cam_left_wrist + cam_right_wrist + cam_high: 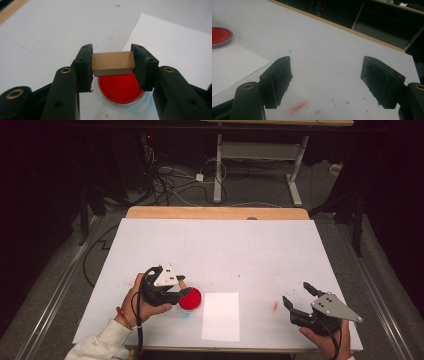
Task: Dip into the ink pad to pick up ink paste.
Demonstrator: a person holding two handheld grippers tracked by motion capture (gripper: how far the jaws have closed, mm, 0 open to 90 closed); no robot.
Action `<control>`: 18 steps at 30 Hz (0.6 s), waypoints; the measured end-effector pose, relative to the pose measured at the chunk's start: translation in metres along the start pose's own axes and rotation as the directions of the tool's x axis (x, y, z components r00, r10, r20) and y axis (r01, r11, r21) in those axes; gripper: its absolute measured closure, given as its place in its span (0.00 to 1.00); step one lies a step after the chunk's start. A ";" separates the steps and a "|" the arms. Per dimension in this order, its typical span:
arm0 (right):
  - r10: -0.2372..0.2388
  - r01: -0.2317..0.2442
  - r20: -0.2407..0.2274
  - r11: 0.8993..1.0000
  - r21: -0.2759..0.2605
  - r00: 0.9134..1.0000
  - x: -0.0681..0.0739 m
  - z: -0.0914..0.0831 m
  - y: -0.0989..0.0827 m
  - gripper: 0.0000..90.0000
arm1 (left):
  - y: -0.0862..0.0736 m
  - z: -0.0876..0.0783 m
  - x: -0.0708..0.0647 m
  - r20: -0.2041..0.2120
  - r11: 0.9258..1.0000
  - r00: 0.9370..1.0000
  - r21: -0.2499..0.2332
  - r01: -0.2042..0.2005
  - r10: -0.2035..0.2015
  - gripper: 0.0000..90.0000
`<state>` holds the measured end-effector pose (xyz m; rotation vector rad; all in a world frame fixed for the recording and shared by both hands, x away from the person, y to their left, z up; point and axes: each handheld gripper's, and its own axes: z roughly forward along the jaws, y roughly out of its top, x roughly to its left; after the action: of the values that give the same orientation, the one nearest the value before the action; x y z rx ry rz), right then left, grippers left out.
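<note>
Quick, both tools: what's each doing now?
Left tool: closed on the wooden block, above the red dish.
Right tool: open, holding nothing.

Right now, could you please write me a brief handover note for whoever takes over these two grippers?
Left gripper: shut on the small rectangular wooden block, held above the round red ink pad.
Right gripper: open, holding nothing, over the white table cover near red smudges.
White paper sheet: lies right of the pad, with no mark on it.
Done: block gripped.
Probably left: press the block onto the sheet.
</note>
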<state>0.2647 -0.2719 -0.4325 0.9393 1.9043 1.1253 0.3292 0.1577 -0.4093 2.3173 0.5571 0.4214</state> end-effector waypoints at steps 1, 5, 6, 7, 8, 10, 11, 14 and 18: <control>0.000 0.000 -0.002 1.000 0.002 1.000 0.001 0.001 0.000 0.28 | 0.003 -0.003 0.001 0.009 1.000 1.000 -0.004 -0.014 0.014 0.59; -0.008 0.008 -0.009 1.000 0.014 1.000 0.002 0.005 -0.001 0.28 | 0.005 -0.003 0.002 0.019 1.000 1.000 -0.012 -0.014 0.014 0.59; -0.011 0.011 -0.011 1.000 0.019 1.000 0.002 0.005 -0.001 0.28 | 0.005 -0.002 0.001 0.026 1.000 1.000 -0.012 -0.015 0.015 0.59; -0.015 0.015 -0.014 1.000 0.020 1.000 0.002 0.006 -0.002 0.28 | 0.005 -0.002 0.001 0.026 1.000 1.000 -0.012 -0.015 0.015 0.59; -0.011 0.011 -0.013 1.000 0.023 1.000 0.003 0.006 -0.002 0.28 | 0.005 0.000 0.001 0.026 1.000 1.000 -0.007 -0.015 0.015 0.59; -0.012 0.013 -0.020 1.000 0.025 1.000 0.003 0.007 -0.002 0.28 | 0.005 0.003 0.000 0.041 1.000 0.999 0.009 -0.018 0.017 0.59; -0.012 0.013 -0.020 0.999 0.029 1.000 0.004 0.007 -0.002 0.28 | 0.005 0.008 -0.001 0.050 1.000 0.999 0.018 -0.011 0.010 0.59; -0.028 0.028 -0.023 0.999 0.043 0.999 0.004 0.008 -0.003 0.28 | 0.002 0.017 -0.001 0.074 0.999 0.997 0.050 0.000 -0.004 0.59; -0.036 0.037 -0.026 0.998 0.053 0.999 0.005 0.008 -0.004 0.27 | -0.001 0.026 -0.001 0.090 0.997 0.996 0.074 0.007 -0.014 0.59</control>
<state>0.2684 -0.2657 -0.4400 0.9196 1.9731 1.0739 0.3392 0.1430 -0.4279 2.3900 0.5489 0.2941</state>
